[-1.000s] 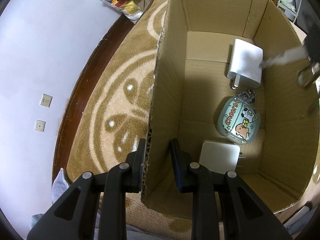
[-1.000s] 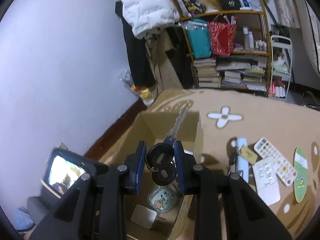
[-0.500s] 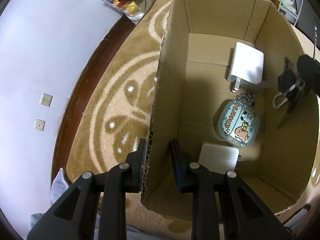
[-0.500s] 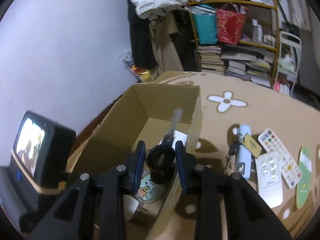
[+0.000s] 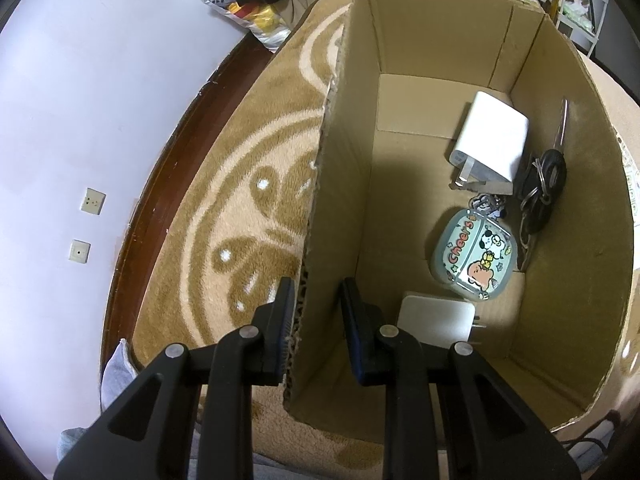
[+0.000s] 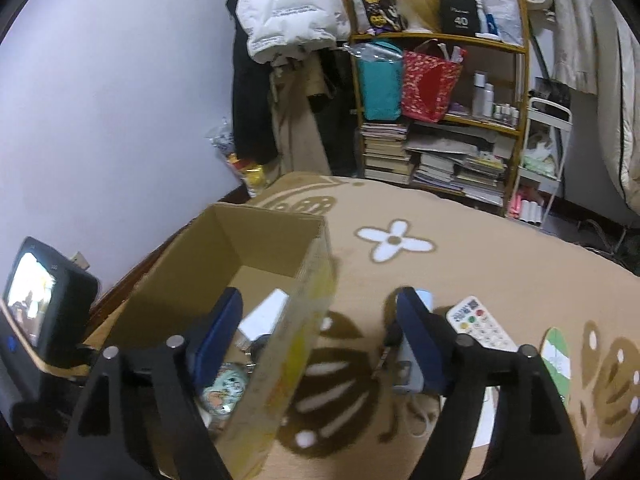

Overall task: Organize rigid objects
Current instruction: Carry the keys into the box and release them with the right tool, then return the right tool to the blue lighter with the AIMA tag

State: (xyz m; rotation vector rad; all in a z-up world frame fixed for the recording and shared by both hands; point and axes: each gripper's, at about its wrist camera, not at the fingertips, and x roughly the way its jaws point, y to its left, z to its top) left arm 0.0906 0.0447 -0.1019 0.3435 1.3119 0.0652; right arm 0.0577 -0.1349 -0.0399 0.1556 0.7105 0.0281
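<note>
Both busy: left gripper (image 5: 314, 312) clamped on the brown cardboard box (image 5: 460, 32) wall, right gripper (image 6: 320, 344) spread empty; swinging toward 3 o'clock could clip the rim.

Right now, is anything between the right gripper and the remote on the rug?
Nothing visible blocks it. The right gripper is open, straddling the cardboard box's near wall, and the white remote lies on the rug just past its right finger, with only bare rug around that side.
</note>
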